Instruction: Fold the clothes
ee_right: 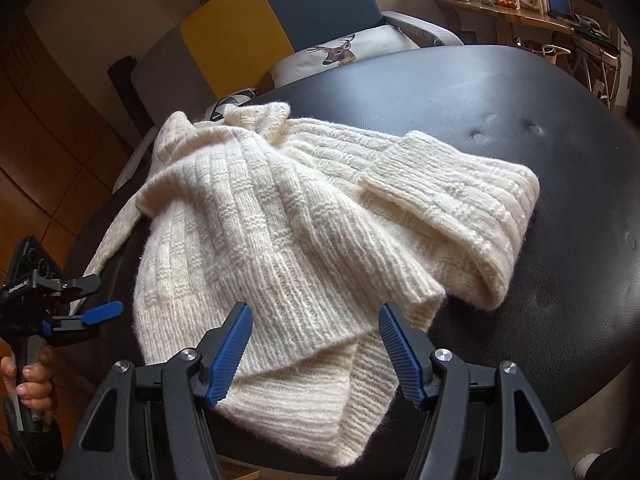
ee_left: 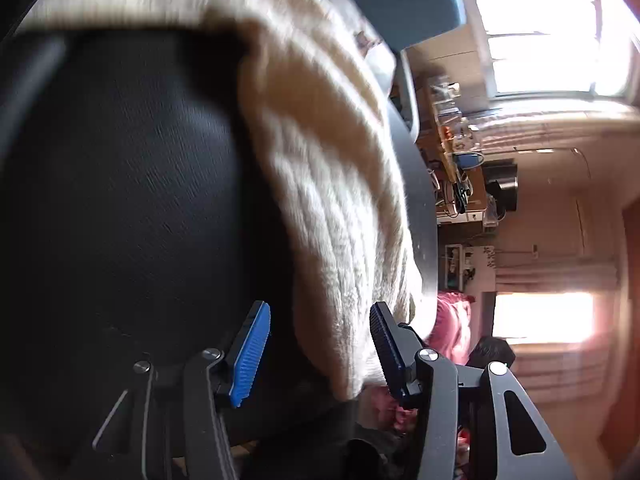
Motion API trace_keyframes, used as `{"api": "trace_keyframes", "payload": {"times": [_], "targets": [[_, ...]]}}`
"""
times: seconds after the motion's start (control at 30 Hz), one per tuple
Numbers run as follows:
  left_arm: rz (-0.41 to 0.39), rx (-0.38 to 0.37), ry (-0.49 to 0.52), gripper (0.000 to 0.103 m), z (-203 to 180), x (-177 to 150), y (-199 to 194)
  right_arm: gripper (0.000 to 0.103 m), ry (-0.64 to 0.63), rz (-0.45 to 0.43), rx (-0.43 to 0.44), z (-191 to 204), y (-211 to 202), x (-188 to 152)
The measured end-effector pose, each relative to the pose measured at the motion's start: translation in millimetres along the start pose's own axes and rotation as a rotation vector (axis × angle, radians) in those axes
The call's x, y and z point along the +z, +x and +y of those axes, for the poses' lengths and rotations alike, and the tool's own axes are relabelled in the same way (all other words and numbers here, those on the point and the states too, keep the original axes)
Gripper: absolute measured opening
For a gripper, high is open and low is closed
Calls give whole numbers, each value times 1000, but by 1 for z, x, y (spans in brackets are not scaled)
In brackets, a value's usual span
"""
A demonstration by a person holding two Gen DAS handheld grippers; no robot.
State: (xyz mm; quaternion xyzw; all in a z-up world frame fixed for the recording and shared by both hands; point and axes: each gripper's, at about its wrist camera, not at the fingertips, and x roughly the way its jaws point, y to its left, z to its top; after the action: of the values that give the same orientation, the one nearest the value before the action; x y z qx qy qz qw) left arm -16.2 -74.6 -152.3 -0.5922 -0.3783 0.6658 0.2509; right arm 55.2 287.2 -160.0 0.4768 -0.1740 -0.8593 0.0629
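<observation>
A cream ribbed knit sweater [ee_right: 280, 220] lies rumpled on a black padded table [ee_right: 520, 92], one sleeve folded across its right side. My right gripper [ee_right: 315, 310] is open, hovering over the sweater's near hem with nothing pinched. At the table's left edge a hand [ee_right: 34, 376] holds my left gripper [ee_right: 96, 296], beside a part of the sweater that hangs off the edge. In the tilted, blurred left wrist view the left gripper [ee_left: 320, 312] is open, and the sweater [ee_left: 328, 160] runs down between its fingers over the black table [ee_left: 120, 180].
A yellow and teal armchair [ee_right: 240, 40] with a deer-print cushion [ee_right: 344, 52] stands behind the table. A cluttered wooden shelf [ee_right: 504, 12] is at the back right. Bright windows [ee_left: 540, 28] and a pink cloth [ee_left: 452, 328] show in the left wrist view.
</observation>
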Motion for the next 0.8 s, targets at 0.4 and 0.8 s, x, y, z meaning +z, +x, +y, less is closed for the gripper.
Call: {"api": "trace_keyframes", "payload": {"times": [0.4, 0.8], "targets": [[-49, 10, -58, 12, 0, 19, 35, 67, 38, -5, 15, -16, 6, -9], [-289, 47, -103, 6, 76, 30, -114, 72, 34, -29, 56, -23, -3, -8]]}}
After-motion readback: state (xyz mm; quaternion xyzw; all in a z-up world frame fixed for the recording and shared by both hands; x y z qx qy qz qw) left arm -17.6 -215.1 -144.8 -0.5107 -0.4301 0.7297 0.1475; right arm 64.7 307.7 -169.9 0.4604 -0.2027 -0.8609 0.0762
